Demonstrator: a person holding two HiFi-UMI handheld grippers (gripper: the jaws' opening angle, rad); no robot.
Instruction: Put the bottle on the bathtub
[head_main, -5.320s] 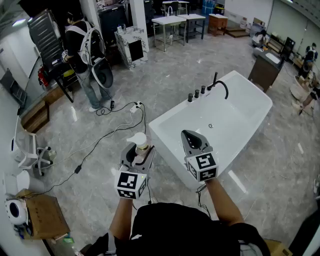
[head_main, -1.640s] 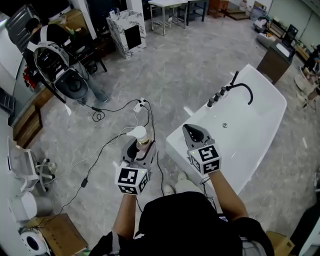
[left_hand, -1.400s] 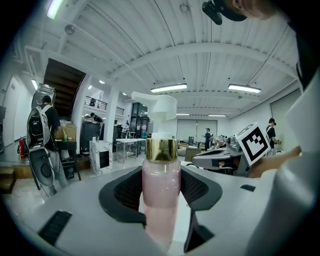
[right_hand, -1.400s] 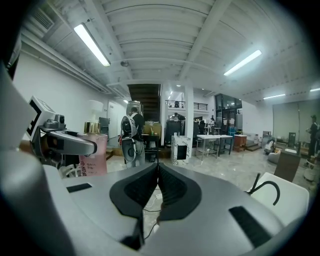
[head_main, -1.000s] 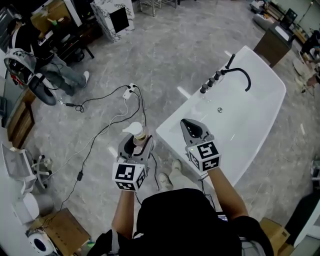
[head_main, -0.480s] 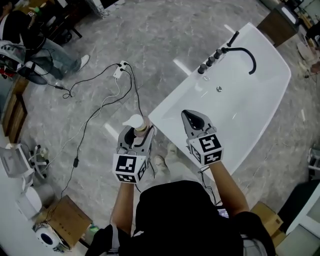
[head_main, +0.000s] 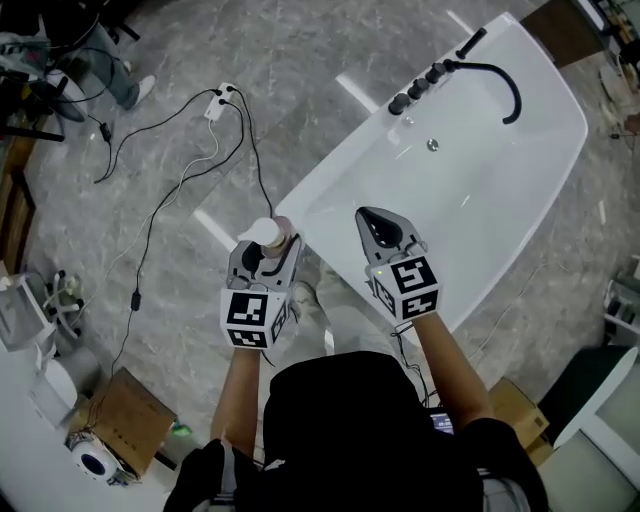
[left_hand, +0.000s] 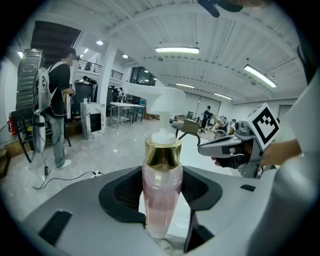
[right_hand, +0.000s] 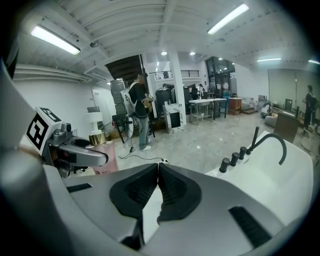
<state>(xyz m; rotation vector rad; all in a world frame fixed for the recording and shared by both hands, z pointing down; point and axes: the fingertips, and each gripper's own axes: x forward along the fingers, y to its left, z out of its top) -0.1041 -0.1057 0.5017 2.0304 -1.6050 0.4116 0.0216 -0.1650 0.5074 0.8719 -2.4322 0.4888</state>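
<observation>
A pink pump bottle (left_hand: 161, 195) with a gold collar and white pump head (head_main: 264, 232) stands upright between the jaws of my left gripper (head_main: 268, 252), which is shut on it. In the head view it hangs just off the near left corner of the white bathtub (head_main: 330, 185), over the floor by the rim. My right gripper (head_main: 385, 226) is shut with nothing in it, its tips touching, and hovers over the tub's near end. The right gripper view shows the bottle (right_hand: 102, 150) at its left and the tub (right_hand: 280, 170) at its right.
A black curved faucet (head_main: 505, 85) and several black knobs (head_main: 415, 90) sit on the tub's far rim. Cables and a power strip (head_main: 218, 100) trail over the grey marble floor at left. A cardboard box (head_main: 105, 415) lies at lower left. A person (left_hand: 59, 115) stands far off.
The view has swung steeper over the tub, and both grippers have come closer to its near end. The bottle stays held in the left gripper; the right stays shut.
</observation>
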